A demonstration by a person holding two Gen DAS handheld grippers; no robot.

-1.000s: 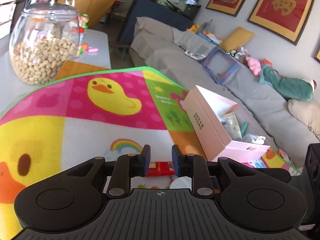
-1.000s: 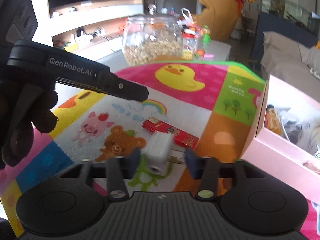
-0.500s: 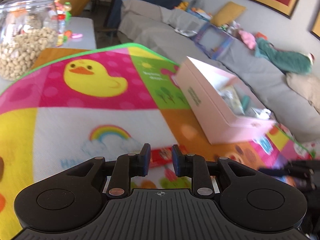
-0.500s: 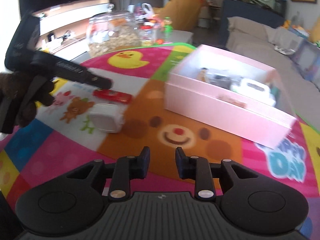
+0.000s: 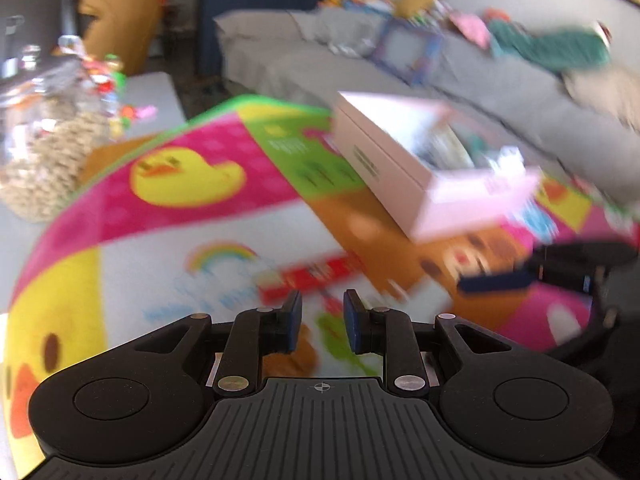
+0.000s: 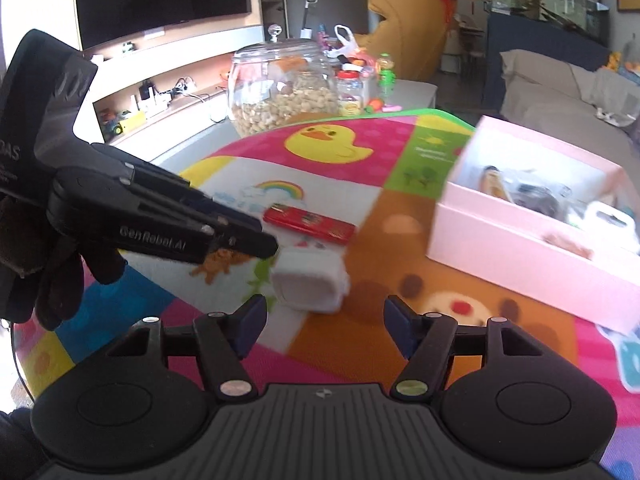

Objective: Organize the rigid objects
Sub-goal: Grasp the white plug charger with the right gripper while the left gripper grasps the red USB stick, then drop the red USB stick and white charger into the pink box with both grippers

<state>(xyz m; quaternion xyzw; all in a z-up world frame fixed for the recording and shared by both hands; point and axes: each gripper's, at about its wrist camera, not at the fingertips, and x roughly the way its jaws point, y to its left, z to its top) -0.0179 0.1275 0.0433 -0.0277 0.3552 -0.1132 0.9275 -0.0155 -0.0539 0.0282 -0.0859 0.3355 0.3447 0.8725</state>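
Observation:
A white charger block [image 6: 310,286] lies on the colourful play mat [image 6: 256,176], just ahead of my right gripper [image 6: 324,324], which is open and empty. A flat red box [image 6: 308,224] lies on the mat beyond it; it also shows, blurred, in the left wrist view [image 5: 312,276]. An open pink box [image 6: 528,224] with several items inside stands at the right, also in the left wrist view [image 5: 424,168]. My left gripper [image 5: 320,322] is nearly shut with nothing between its fingers; in the right wrist view it [image 6: 256,244] hovers left of the charger.
A glass jar of nuts [image 6: 280,88] and small bottles [image 6: 352,88] stand on the table behind the mat. A grey sofa [image 5: 480,80] with toys and cushions runs along the right. The mat's front edge is near my right gripper.
My right gripper has opened wide and swung back left toward the charger block. My left gripper has tipped down toward the red box; its view is motion-blurred.

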